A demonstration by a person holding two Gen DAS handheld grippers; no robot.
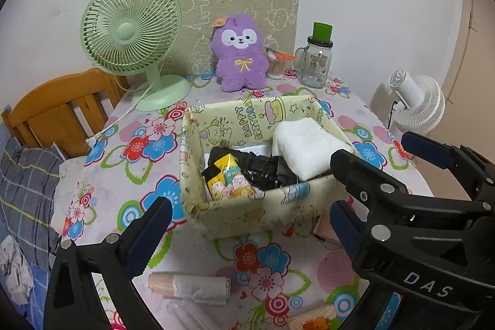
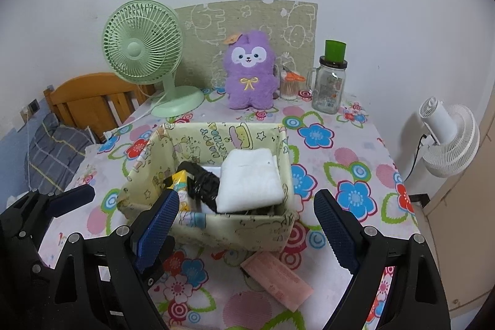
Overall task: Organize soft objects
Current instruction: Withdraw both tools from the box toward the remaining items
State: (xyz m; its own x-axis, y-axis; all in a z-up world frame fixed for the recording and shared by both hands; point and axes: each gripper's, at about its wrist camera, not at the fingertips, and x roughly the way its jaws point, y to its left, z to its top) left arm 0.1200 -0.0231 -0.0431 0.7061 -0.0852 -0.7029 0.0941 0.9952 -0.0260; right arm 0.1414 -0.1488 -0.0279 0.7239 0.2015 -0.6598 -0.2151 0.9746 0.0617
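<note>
Towel (image 2: 249,180) in box (image 2: 235,226), beyond fingers (image 2: 332,232).

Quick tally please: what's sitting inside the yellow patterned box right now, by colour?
Inside the pale yellow printed fabric box:
White: 1, the folded white cloth
Black: 1, the crumpled black plastic bag
Yellow: 1, the yellow cartoon-printed tissue pack
Total: 3. Something pale shows underneath them, too hidden to count.

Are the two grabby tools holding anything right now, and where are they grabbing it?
No. The left tool and the right tool both stand open with nothing between their pads, in front of the box that holds the white cloth.
</note>
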